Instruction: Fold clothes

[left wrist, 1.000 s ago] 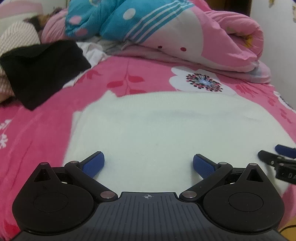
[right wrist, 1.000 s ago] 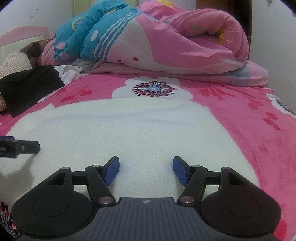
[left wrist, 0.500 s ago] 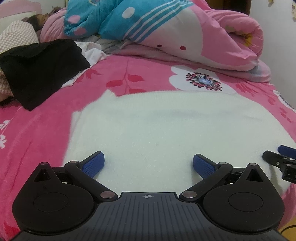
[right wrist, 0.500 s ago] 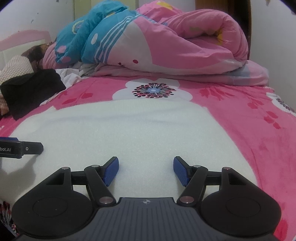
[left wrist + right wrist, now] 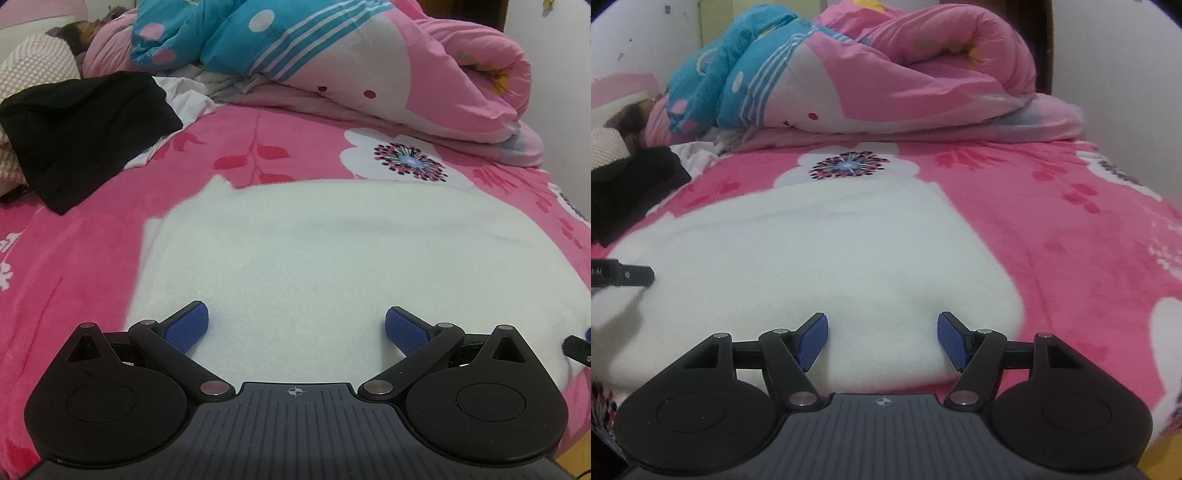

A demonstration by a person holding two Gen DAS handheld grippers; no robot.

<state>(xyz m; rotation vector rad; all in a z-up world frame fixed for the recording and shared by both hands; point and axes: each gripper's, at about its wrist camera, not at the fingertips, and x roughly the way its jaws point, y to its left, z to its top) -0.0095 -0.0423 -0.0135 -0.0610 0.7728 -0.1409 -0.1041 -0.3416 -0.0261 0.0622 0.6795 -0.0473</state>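
Bed covered by a pink floral blanket [image 5: 92,258]. A rolled pink and blue quilt [image 5: 886,81] lies across its far end. A black garment [image 5: 81,129] rests at far left, a crumpled white cloth [image 5: 188,98] just beside it.

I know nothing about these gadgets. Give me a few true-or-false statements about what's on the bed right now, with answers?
1. Both grippers are open. True: left gripper and right gripper hold nothing.
2. The white garment lies spread on the pink blanket. True.
3. The black cloth lies on top of the white garment. False: it lies apart, to the far left.
4. The rolled quilt is green. False: pink and blue.
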